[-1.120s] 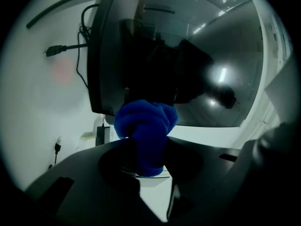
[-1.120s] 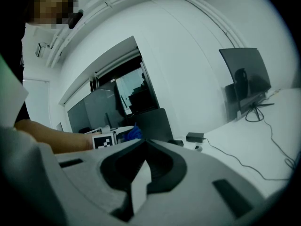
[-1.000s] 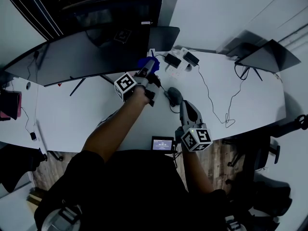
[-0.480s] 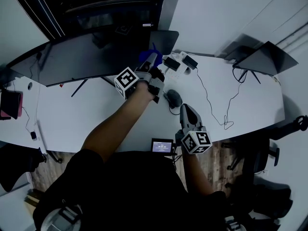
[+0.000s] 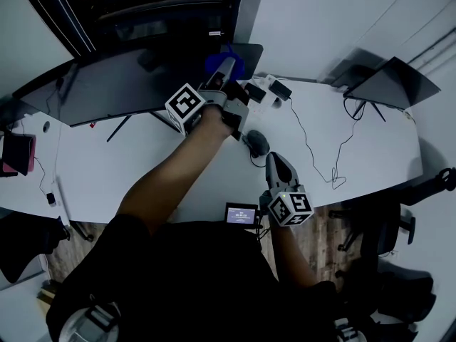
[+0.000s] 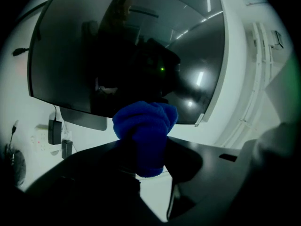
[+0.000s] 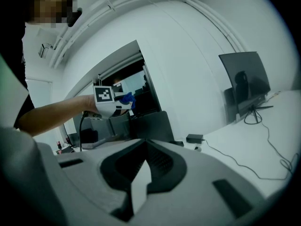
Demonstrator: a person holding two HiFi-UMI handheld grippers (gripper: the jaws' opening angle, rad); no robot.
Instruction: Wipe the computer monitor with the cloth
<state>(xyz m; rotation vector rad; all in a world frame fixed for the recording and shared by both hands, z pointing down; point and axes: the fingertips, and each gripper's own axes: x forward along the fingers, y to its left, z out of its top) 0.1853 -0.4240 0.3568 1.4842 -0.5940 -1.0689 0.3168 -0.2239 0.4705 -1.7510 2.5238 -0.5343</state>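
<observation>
Holding item: left gripper, raised at the right end of the curved computer monitor, its jaws clamped on a bunched blue cloth.

Cloth, left gripper view: the wad sticks out past the jaws and sits in front of the lower right part of the dark screen. Contact with the glass cannot be told.

Right gripper: low over the white desk, near its front edge and well apart from the monitor. In the right gripper view its jaws are closed together with nothing between them.

Desk items:
- Dark mouse, just beyond the right gripper's tip.
- Two black power adapters, beside the monitor's right end.
- Thin cable, trailing across the desk top.
- Small lit display, at the front edge.
- Second monitor, on the far right.
</observation>
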